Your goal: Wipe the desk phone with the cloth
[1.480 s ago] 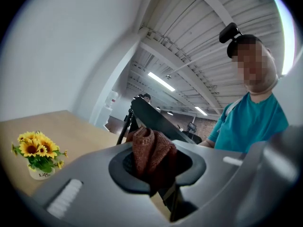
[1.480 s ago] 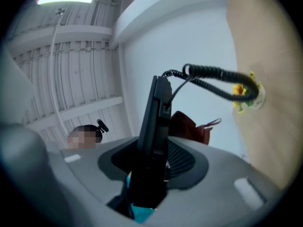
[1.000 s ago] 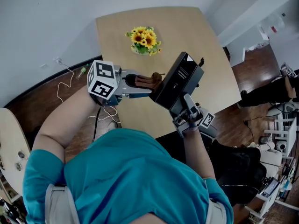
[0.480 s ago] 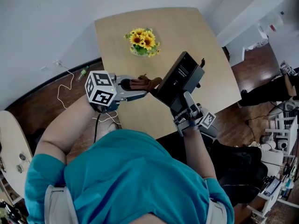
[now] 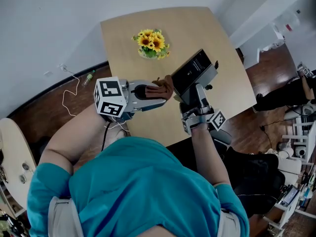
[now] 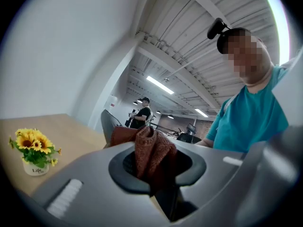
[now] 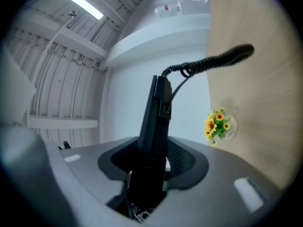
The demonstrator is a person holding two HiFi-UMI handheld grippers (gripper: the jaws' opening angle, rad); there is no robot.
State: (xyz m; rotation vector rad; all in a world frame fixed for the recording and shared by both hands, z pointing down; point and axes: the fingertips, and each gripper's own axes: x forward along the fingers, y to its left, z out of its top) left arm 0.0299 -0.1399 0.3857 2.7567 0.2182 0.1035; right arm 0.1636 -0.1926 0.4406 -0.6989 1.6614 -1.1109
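The black desk phone point(image 5: 195, 73) is held off the wooden table point(image 5: 123, 28), and my right gripper point(image 5: 197, 92) is shut on its lower edge. In the right gripper view the phone point(image 7: 156, 122) stands edge-on between the jaws of the right gripper point(image 7: 147, 174), with its coiled cord point(image 7: 213, 60) trailing away. My left gripper point(image 5: 165, 94) is shut on a brown cloth point(image 5: 163, 88) bunched against the phone's left edge. In the left gripper view the cloth point(image 6: 151, 150) sticks up out of the left gripper point(image 6: 156, 174).
A small pot of sunflowers point(image 5: 152, 43) stands on the table's far side; it also shows as the sunflowers point(image 6: 33, 150) point(image 7: 218, 125) in both gripper views. White cables point(image 5: 69, 90) lie on the floor at the left. Office gear point(image 5: 291, 147) fills the right.
The phone has tipped flatter and shifted up in the head view. My left gripper with the cloth drew back to the left, then came right against the phone's edge.
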